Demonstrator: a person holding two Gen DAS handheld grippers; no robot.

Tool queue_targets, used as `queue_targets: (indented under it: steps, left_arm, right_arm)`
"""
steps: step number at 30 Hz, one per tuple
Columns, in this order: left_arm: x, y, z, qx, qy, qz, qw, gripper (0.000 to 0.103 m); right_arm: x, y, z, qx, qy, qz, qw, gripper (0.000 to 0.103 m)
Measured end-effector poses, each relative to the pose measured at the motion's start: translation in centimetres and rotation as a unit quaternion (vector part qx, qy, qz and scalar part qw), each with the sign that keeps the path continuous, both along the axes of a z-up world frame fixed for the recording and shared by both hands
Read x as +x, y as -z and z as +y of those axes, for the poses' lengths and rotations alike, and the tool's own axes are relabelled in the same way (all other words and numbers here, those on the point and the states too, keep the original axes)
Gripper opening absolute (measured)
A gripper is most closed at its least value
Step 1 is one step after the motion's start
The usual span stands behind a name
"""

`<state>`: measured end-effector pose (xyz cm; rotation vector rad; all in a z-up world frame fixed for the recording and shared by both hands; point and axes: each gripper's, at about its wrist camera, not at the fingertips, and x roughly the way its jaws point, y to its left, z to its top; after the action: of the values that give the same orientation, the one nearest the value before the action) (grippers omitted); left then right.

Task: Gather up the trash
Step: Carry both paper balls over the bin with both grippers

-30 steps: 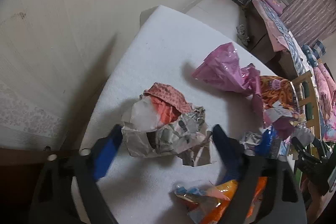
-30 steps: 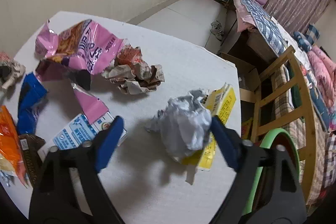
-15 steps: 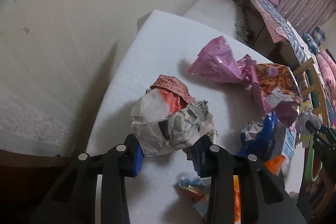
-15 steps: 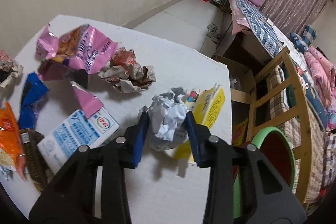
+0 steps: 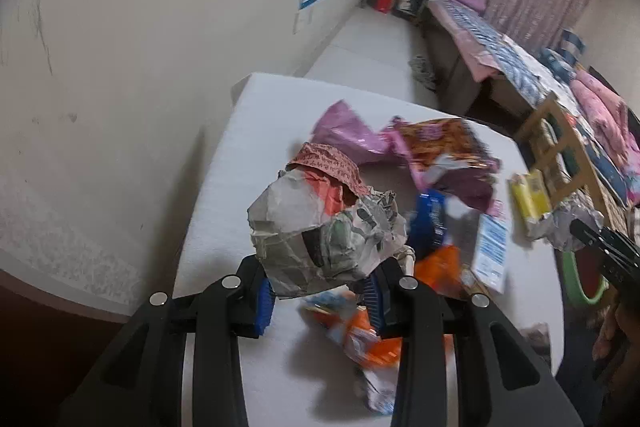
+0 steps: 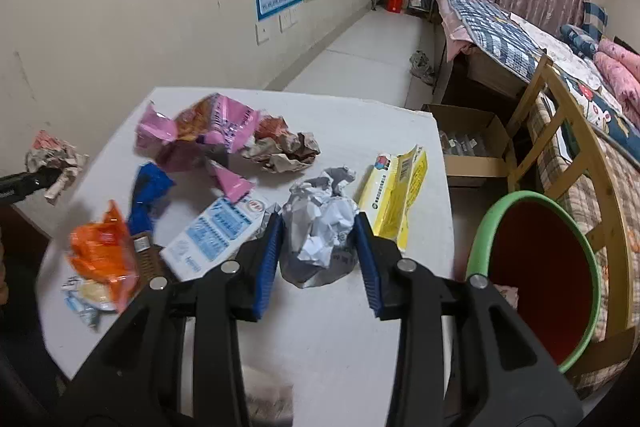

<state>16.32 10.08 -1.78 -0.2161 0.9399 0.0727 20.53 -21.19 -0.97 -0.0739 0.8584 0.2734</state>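
Both grippers are clamped on trash: the left gripper [image 5: 320, 291] on a newspaper wad [image 5: 324, 227], the right gripper [image 6: 318, 263] on a grey paper ball [image 6: 320, 231] — both look clear of the table [image 6: 360, 119]. Step in hand: carrying. Next, likely a swing right over the green-rimmed bin [image 6: 560, 239] — then release.

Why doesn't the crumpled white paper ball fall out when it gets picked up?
The crumpled white paper ball probably squashes a little between the right gripper's blue ribbed fingers, so they likely bite in. It looks very light. Being bumpy, not smooth, it probably won't slip.
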Motion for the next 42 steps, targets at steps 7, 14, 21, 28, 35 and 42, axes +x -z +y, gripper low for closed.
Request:
queue_targets:
  steps: [7,14,21,28,35,42]
  left_arm:
    - [-1.5,-1.5,-3.0,-0.023,0.046,-0.002,0.9987,0.034]
    - [-2.6,-2.6,-6.6,-0.008,0.079,-0.006,0.9968,0.034]
    - [-2.8,-2.9,-9.8,0.005,0.111,-0.002,0.9938,0.034]
    - [-2.5,-3.1,-13.4,0.003,0.147,0.000,0.9892,0.034]
    - [-1.2,-3.7,-18.3,-0.006,0.195,-0.005,0.9808,0.034]
    - [0.6,-4.8,-24.5,-0.010,0.249,-0.015,0.9683,0.034]
  right_arm:
    - [-2.3,-2.0,-1.6,0.022,0.009,0.006,1.000,0.036]
    - [-3.9,-2.7,-2.9,0.041,0.015,0.015,0.999,0.036]
    - [-5.0,-2.7,-4.3,0.053,0.026,0.017,0.998,0.036]
    - [-5.6,-3.3,-6.2,0.056,0.039,0.012,0.998,0.036]
    - [-5.8,-4.0,-9.3,0.052,0.065,0.005,0.997,0.036]
    - [-5.6,-4.5,-13.8,0.035,0.104,0.000,0.994,0.036]
